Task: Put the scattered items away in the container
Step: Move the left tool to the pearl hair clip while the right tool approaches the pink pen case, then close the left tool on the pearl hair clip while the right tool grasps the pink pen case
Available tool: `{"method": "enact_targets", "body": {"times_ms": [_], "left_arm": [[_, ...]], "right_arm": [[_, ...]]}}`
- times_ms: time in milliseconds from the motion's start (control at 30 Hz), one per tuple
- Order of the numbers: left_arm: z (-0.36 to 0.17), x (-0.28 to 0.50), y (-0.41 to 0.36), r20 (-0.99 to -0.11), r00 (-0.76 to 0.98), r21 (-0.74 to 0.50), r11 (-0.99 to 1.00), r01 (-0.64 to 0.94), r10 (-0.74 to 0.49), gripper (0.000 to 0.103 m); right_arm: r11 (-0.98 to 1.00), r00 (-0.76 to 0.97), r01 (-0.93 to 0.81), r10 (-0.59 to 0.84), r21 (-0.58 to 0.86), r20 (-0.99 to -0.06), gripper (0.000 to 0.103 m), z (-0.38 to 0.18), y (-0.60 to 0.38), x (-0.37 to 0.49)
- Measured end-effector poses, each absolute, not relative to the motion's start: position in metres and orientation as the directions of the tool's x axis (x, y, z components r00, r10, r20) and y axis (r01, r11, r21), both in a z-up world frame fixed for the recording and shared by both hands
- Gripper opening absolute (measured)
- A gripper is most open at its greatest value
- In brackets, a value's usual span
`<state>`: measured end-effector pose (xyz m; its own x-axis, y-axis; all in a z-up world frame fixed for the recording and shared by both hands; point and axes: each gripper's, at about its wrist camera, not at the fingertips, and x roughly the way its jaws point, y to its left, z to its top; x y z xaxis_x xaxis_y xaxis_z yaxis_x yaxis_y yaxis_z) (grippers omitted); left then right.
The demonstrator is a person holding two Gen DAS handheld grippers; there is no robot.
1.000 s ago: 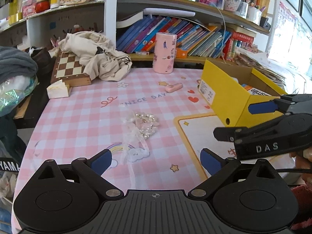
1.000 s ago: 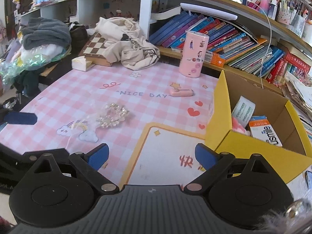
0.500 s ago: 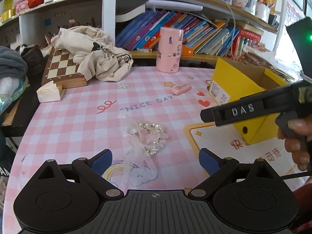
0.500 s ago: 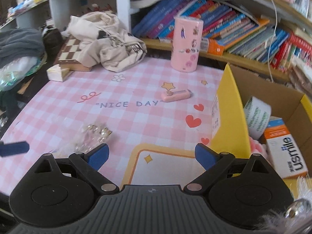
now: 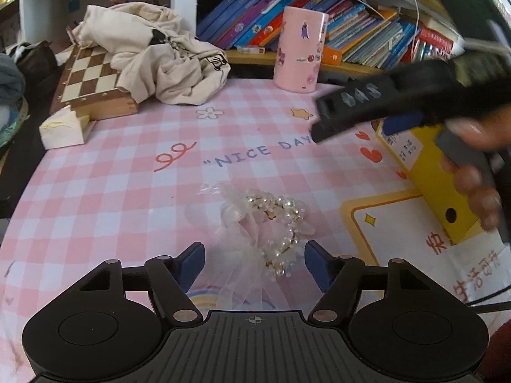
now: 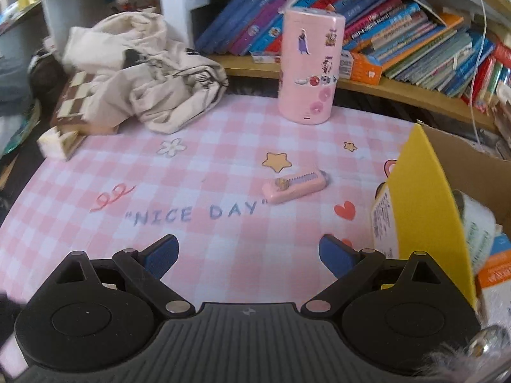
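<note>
A pearl and tulle hair piece lies on the pink checked mat. My left gripper is open, its blue pads either side of the piece's near end, not closed on it. A small pink comb case lies near the "NICE DAY" print. My right gripper is open and empty, a little short of the case; it also shows blurred in the left wrist view. The yellow cardboard box stands to the right, with a tape roll and an orange carton inside.
A pink sticker-covered cylinder stands at the mat's far edge before a shelf of books. A cream cloth lies over a chessboard box at the far left, with a small white box beside it.
My left gripper has moved forward over the hair piece, which now lies between its pads. My right gripper has swung forward and left toward the pink comb case, away from the box.
</note>
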<state>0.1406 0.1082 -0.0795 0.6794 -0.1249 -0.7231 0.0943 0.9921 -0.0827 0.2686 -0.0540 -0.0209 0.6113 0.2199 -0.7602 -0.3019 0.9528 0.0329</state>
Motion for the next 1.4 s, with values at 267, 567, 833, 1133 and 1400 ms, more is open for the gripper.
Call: {"method": "enact_targets", "body": {"times_ms": [267, 567, 833, 1133, 1400], "left_arm": [[-0.09, 0.153, 0.096, -0.718, 0.689, -0.022, 0.993, 0.12, -0.099, 0.063], [-0.088, 0.157, 0.116, -0.71, 0.703, 0.004, 0.998, 0.06, -0.04, 0.034], [-0.086, 0.155, 0.134, -0.718, 0.696, -0.025, 1.0, 0.02, -0.031, 0.036], [-0.085, 0.152, 0.134, -0.724, 0.689, -0.022, 1.0, 0.006, -0.02, 0.034], [-0.077, 0.14, 0.148, -0.726, 0.686, -0.1, 0.995, -0.031, -0.052, 0.031]], "right_arm": [[0.971, 0.678, -0.236, 0.129, -0.048, -0.724, 0.096, -0.037, -0.039, 0.308], [0.991, 0.661, -0.133, 0.073, -0.021, -0.747, 0.095, -0.052, -0.045, 0.346], [0.996, 0.614, -0.08, 0.089, 0.05, -0.784, 0.066, -0.069, -0.055, 0.365], [0.981, 0.604, -0.191, 0.149, 0.039, -0.783, 0.023, -0.063, -0.051, 0.344], [0.945, 0.553, -0.318, 0.245, 0.07, -0.796, 0.023, -0.052, -0.051, 0.287]]}}
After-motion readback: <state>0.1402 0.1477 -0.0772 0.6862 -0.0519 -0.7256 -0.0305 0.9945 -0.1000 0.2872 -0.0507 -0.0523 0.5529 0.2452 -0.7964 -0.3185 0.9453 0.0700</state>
